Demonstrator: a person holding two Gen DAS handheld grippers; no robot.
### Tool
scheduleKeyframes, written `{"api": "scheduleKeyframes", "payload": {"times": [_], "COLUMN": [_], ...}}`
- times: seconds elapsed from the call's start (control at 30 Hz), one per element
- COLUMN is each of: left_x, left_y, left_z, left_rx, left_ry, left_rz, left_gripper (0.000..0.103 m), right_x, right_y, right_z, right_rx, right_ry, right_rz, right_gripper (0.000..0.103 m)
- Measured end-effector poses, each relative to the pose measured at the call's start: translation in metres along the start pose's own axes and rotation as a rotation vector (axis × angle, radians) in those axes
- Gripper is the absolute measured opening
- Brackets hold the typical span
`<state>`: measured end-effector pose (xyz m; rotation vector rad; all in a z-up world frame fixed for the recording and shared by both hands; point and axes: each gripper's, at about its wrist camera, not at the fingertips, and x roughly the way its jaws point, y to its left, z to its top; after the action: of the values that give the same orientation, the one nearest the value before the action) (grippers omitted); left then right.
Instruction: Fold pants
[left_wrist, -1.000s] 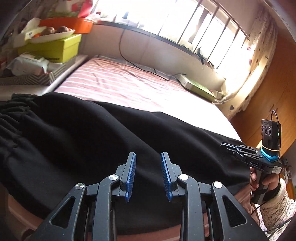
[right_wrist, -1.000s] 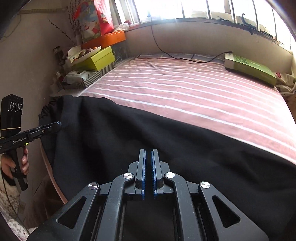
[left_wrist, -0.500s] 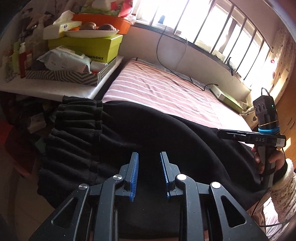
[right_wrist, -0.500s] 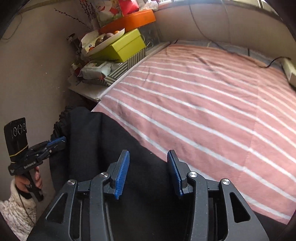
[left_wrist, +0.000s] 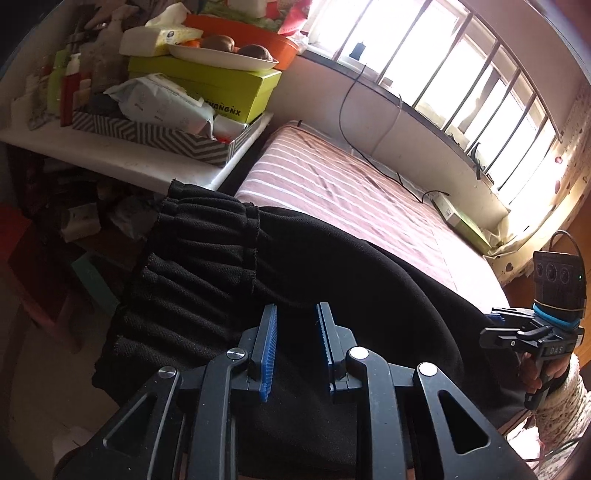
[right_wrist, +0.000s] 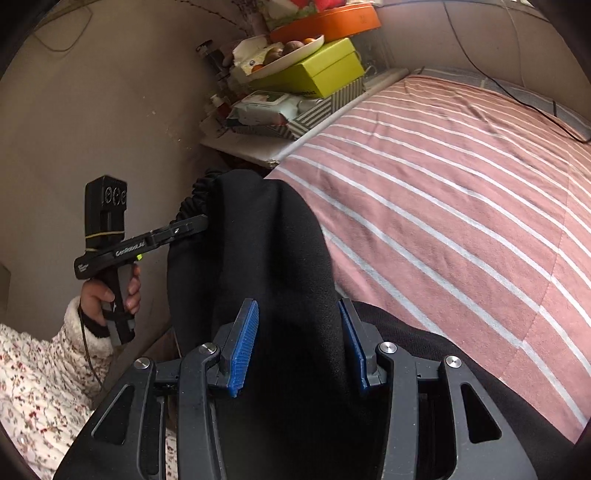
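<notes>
1. One pair of black pants (left_wrist: 332, 280) lies along the near edge of the striped bed (right_wrist: 461, 192), its gathered elastic waistband (left_wrist: 199, 251) hanging over the bed's corner beside the white shelf (left_wrist: 110, 158).
2. Both tools sit over the cloth with nothing pinched: the left hand-held gripper (left_wrist: 295, 343) has its blue pads apart above the fabric near the waistband. The right hand-held gripper (right_wrist: 297, 343) has just spread its pads, and a ridge of cloth runs between them, unclamped.
3. Judging by this, a fold seems just laid; the next move calls for choosing fresh edges to pinch.
4. Outward, a zigzag-patterned tray (left_wrist: 155, 134) holds a wipes pack (left_wrist: 162, 103), and a white dish (left_wrist: 221, 57) on the lime-green box (left_wrist: 229, 86) holds brown fruit.
</notes>
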<state>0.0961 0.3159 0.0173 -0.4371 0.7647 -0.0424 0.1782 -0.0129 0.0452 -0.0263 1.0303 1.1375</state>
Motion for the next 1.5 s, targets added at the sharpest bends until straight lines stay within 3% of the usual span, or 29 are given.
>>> {"api": "scheduleKeyframes", "payload": {"times": [0.17, 0.37, 0.43, 0.53, 0.63, 0.73, 0.9, 1.03, 1.33, 1.5], "left_x": [-0.003, -0.002, -0.002, -0.007, -0.01, -0.014, -0.018, -0.007, -0.001, 0.003], "left_y": [-0.002, 0.001, 0.001, -0.001, 0.001, 0.002, -0.002, 0.0, 0.008, 0.003], "left_z": [0.001, 0.002, 0.002, 0.006, 0.015, 0.027, 0.044, 0.041, 0.032, 0.03], "left_rx": [-0.004, -0.019, -0.007, 0.012, -0.001, -0.012, 0.005, 0.014, -0.011, 0.003], "left_ry": [-0.016, -0.025, -0.022, -0.036, -0.058, -0.09, -0.122, -0.084, -0.076, -0.08], "left_rz": [0.007, 0.013, 0.033, 0.031, 0.013, 0.004, 0.016, 0.03, 0.055, 0.08], "left_gripper": [0.055, 0.055, 0.055, 0.057, 0.057, 0.058, 0.058, 0.058, 0.058, 0.058], "right_x": [-0.005, 0.006, -0.003, -0.019, -0.037, -0.045, -0.021, -0.016, -0.041, -0.037], "right_y": [0.004, -0.008, -0.014, -0.021, -0.038, -0.066, -0.11, -0.096, -0.04, -0.048], "right_z": [-0.012, -0.015, -0.009, -0.004, 0.006, 0.019, 0.019, 0.003, -0.024, -0.029], "right_rx": [-0.011, 0.029, 0.054, 0.035, 0.074, 0.146, 0.314, 0.283, 0.121, 0.165], "right_ry": [-0.029, 0.059, 0.049, 0.008, -0.062, -0.098, 0.087, 0.165, 0.133, 0.131], "right_rz": [0.024, 0.08, 0.046, -0.087, -0.125, -0.107, 0.028, 0.121, 0.188, 0.245], "right_gripper": [0.046, 0.046, 0.046, 0.046, 0.046, 0.046, 0.046, 0.046, 0.046, 0.046]}}
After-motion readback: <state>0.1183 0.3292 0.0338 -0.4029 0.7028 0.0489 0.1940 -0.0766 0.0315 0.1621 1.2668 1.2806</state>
